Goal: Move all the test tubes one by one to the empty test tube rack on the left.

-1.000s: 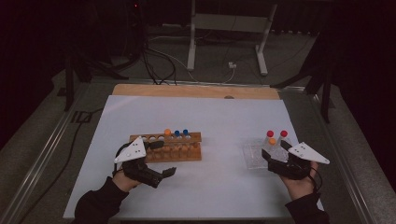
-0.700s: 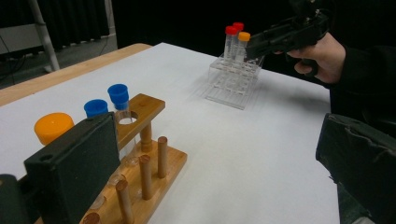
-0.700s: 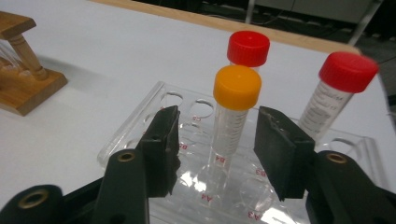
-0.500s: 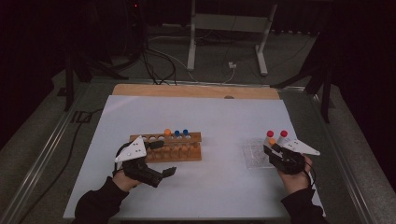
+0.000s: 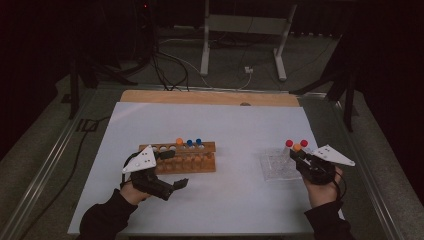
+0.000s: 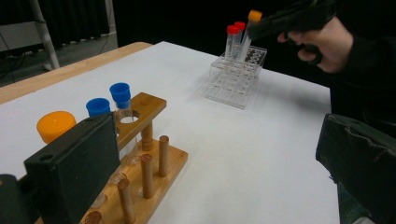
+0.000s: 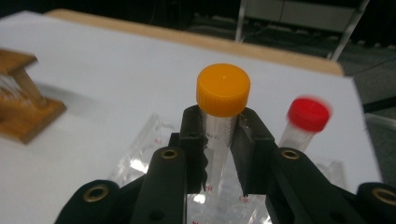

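Note:
My right gripper point(image 7: 219, 158) is shut on an orange-capped tube point(image 7: 223, 88) just under its cap; its jaws have just been closing on it. The tube stands in a clear plastic rack point(image 5: 274, 167) at the table's right, beside two red-capped tubes point(image 5: 289, 143). One red cap point(image 7: 308, 114) stands just right of the held tube. My left gripper point(image 5: 172, 170) is open at the left end of a wooden rack point(image 5: 192, 161), one jaw beside it and nothing between the pads. That rack holds two blue-capped tubes point(image 6: 120, 92) and an orange-capped one point(image 6: 56, 125).
A white sheet point(image 5: 235, 125) covers the table, with a wooden strip point(image 5: 200, 97) along its far edge. A metal stand point(image 5: 240, 30) and cables lie on the floor beyond. Open table lies between the two racks.
The right gripper edged in toward the tubes in the clear rack and its jaws closed around the orange-capped one. The left gripper stayed where it was.

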`<state>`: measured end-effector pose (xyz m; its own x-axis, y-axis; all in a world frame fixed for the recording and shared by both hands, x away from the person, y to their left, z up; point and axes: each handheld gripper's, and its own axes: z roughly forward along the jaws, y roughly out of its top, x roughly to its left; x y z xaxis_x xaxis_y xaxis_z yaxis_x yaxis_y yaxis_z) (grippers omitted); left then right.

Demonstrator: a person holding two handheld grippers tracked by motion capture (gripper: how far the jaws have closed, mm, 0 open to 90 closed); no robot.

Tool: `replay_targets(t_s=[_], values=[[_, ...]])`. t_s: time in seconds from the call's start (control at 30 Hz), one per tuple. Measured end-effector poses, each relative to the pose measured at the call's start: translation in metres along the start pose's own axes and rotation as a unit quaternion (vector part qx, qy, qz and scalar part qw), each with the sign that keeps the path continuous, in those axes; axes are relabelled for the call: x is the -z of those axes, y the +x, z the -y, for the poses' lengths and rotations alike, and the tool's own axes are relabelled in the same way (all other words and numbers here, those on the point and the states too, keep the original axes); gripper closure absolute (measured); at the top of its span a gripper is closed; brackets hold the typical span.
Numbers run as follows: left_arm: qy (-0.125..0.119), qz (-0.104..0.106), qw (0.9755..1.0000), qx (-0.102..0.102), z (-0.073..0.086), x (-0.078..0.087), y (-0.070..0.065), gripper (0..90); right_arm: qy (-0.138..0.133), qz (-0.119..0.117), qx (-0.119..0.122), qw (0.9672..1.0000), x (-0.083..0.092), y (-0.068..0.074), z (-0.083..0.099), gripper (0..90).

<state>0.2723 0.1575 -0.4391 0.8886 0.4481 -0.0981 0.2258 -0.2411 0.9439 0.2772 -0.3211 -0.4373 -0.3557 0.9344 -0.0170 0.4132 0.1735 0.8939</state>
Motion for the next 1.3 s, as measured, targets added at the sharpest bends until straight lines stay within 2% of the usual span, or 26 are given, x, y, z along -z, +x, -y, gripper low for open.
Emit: replay_targets(t_s=[0.1,0.27,0.53,0.8,0.93,1.3], values=[[0.003,0.002,1.0000,-0.001,0.000,0.000,0.000,0.5,-0.017,0.004,0.007,0.9998,0.009,0.003,-0.008,74.8],[0.001,0.004,1.0000,-0.004,-0.002,0.000,-0.002,0.5,-0.040,-0.003,0.020,0.9990,0.021,0.011,-0.019,74.8],[0.002,0.009,0.9999,-0.009,-0.006,-0.001,-0.005,0.5,-0.055,-0.044,0.040,0.9967,0.027,0.031,-0.031,74.8],[0.000,0.014,0.9999,-0.006,-0.012,-0.001,-0.008,0.5,-0.042,-0.096,0.060,0.9927,0.014,0.057,-0.032,74.8],[0.008,0.013,0.9998,-0.009,-0.014,-0.002,-0.010,0.5,-0.037,-0.119,0.063,0.9902,0.010,0.067,-0.031,74.8],[0.015,0.021,0.9996,-0.012,-0.017,-0.008,-0.016,0.5,-0.007,-0.177,0.089,0.9801,-0.008,0.102,-0.023,74.8]])
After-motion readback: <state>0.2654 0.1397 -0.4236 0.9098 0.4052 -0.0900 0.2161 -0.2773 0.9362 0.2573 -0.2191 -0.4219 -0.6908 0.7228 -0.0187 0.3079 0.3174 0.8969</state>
